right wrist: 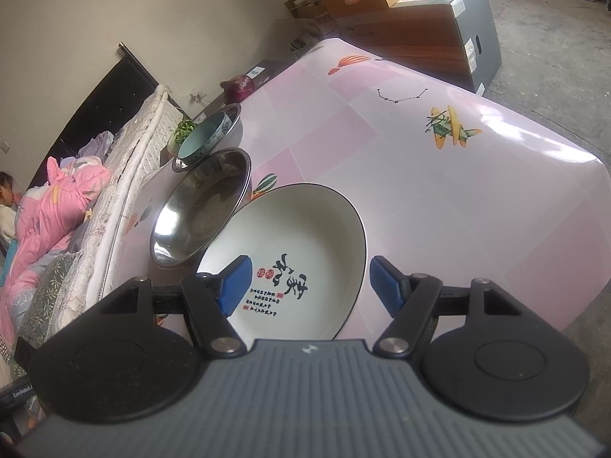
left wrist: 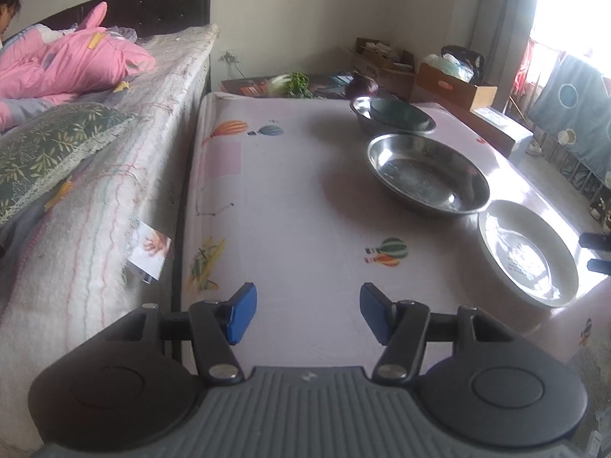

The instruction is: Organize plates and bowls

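- Dishes sit in a row on the table: a white plate nearest, then a steel basin, then a teal bowl nested in a second steel basin.
- Right gripper hangs with jaws wide and empty, the plate's near part between and under them, untouched as far as I can tell.
- Left gripper is wide too, empty over bare cloth, dishes ahead to its right.
- Risk: the plate's rim touches or overlaps the steel basin, so lifting it could drag or rattle the basin; a shallow pinch on the glossy rim may slip.

white plate nearest | steel basin touching | bowl-in-basin farthest
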The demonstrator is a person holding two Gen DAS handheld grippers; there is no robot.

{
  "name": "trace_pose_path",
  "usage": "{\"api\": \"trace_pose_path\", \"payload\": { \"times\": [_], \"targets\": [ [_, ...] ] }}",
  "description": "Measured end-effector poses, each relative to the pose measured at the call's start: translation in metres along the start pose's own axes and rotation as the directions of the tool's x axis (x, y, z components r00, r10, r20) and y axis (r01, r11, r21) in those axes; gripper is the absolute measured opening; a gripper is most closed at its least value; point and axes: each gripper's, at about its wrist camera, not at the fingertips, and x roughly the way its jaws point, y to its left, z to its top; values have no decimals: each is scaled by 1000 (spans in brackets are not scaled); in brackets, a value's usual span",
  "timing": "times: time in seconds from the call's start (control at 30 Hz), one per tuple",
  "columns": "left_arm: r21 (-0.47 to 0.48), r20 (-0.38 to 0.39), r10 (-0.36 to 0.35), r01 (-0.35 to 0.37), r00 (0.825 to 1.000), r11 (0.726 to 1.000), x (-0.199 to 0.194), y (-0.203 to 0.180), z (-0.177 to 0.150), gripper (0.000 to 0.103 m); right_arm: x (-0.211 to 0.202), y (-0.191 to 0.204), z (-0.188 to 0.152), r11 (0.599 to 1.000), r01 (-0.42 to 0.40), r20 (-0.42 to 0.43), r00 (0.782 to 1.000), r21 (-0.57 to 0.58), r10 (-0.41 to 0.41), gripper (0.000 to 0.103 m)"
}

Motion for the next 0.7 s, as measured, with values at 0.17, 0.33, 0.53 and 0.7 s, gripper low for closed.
{"api": "trace_pose_path", "payload": {
  "times": [0.17, 0.33, 0.53, 0.7],
  "targets": [
    [72, -55, -105, 109, 993, 991, 21, -40, -9, 61, 8, 3, -5, 1000, -15, -14, 1000, -28, 15, 70],
    [97, -101, -223, 233, 970, 968, 56, -82, 3, 64, 19, 6, -3, 997, -9, -5, 1000, -73, 9, 73],
    [142, -133, -235, 253, 963, 957, 94, -124, 23, 64, 30, 5, 2, 991, 34, 23, 999, -132, -31, 73],
    [137, -159, -247, 269, 956, 953, 116, -148, 34, 62, 44, -11, 8, 994, 39, 4, 999, -98, -39, 68]
  ]
}}
